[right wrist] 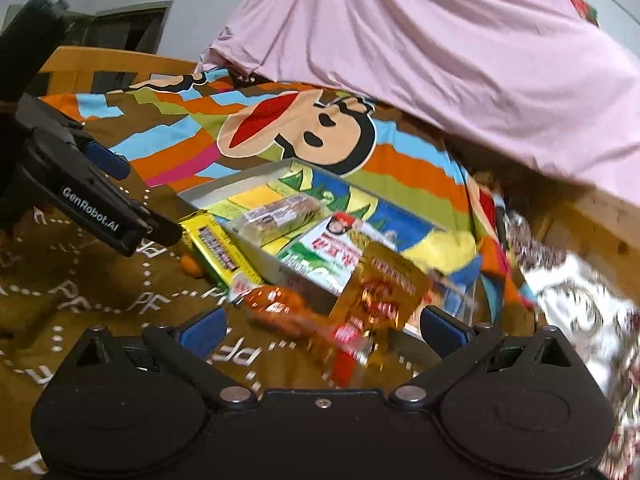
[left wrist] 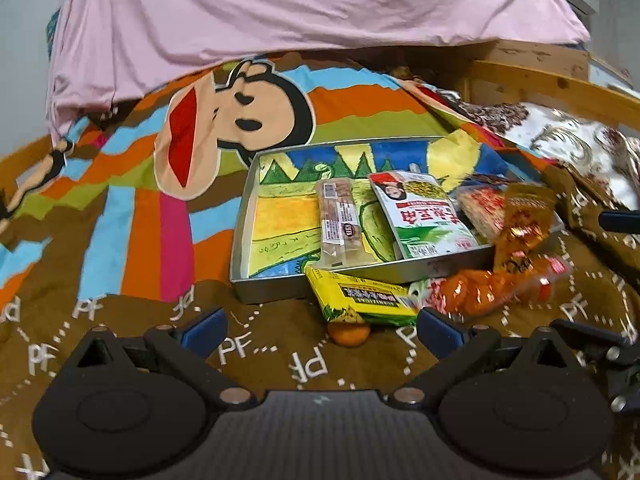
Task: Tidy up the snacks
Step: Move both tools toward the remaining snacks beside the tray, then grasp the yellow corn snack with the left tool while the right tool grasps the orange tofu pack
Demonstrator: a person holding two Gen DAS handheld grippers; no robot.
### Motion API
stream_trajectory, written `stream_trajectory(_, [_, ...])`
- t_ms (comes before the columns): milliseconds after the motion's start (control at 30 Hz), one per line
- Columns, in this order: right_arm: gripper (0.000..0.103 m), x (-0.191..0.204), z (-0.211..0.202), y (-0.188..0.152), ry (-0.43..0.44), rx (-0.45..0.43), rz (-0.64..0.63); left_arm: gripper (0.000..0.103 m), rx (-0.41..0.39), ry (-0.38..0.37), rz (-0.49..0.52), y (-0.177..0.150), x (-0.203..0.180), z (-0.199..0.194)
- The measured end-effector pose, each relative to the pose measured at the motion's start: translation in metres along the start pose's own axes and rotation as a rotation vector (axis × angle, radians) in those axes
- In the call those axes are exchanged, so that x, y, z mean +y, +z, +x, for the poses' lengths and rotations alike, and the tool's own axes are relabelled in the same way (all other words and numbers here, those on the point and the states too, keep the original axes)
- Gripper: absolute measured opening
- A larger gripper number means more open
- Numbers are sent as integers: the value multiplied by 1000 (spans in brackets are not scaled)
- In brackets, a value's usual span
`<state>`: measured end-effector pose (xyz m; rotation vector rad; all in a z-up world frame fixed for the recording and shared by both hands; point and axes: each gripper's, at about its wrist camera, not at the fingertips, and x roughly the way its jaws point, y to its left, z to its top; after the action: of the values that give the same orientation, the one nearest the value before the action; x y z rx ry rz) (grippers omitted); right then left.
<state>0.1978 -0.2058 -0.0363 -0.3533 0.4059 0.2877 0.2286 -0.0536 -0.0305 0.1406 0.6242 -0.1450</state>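
A shallow metal tray (left wrist: 276, 284) with a painted bottom lies on the bedspread. In it lie a clear-wrapped long bar (left wrist: 340, 224), a white-and-green packet (left wrist: 424, 216) and a red packet (left wrist: 480, 204). A yellow-green packet (left wrist: 360, 296) leans on the tray's front rim, with a small orange fruit (left wrist: 350, 334) under it. An orange packet (left wrist: 492, 288) lies in front of the tray, and a blurred gold packet (left wrist: 524, 224) stands at its right corner. My left gripper (left wrist: 322, 326) is open just before the yellow-green packet. My right gripper (right wrist: 322, 326) is open, with the gold packet (right wrist: 384, 292) and orange packet (right wrist: 288, 308) between its fingers, not clamped.
The bedspread (left wrist: 132, 216) is striped, with a cartoon monkey face. A pink sheet (left wrist: 240, 20) hangs over the far side. A wooden bed frame (left wrist: 540, 80) and a floral cloth (left wrist: 572, 140) are at the right. In the right wrist view the left gripper (right wrist: 146, 198) is at the left.
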Motion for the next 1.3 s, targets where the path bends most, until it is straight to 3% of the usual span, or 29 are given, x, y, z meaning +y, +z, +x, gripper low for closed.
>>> stream_trajectory(167, [102, 2, 18, -3, 55, -1, -4, 103, 15, -4, -94, 2, 6, 21])
stream_trajectory(500, [102, 14, 43, -7, 154, 10, -24, 102, 16, -8, -186, 8, 10, 48])
stream_trajectory(633, [101, 9, 54, -5, 212, 18, 15, 101, 29, -64, -244, 8, 14, 55])
stream_trajectory(700, [101, 6, 59, -4, 231, 28, 28, 92, 34, -92, -261, 9, 15, 56])
stream_trajectory(867, [83, -13, 69, -4, 287, 66, 141, 66, 18, -119, -246, 12, 8, 56])
stream_trajectory(1033, [66, -12, 71, -4, 271, 138, 97, 62, -12, -128, -278, 15, 5, 49])
stream_trajectory(1100, [60, -10, 69, -3, 261, 160, 80, 55, -26, -136, -291, 16, 4, 45])
stream_trajectory(1200, [58, -12, 66, -1, 268, 190, 97, 47, -53, -150, -298, 15, 4, 37])
stream_trajectory(1300, [58, -13, 62, 2, 283, 225, 103, 47, -73, -187, -326, 13, 5, 29])
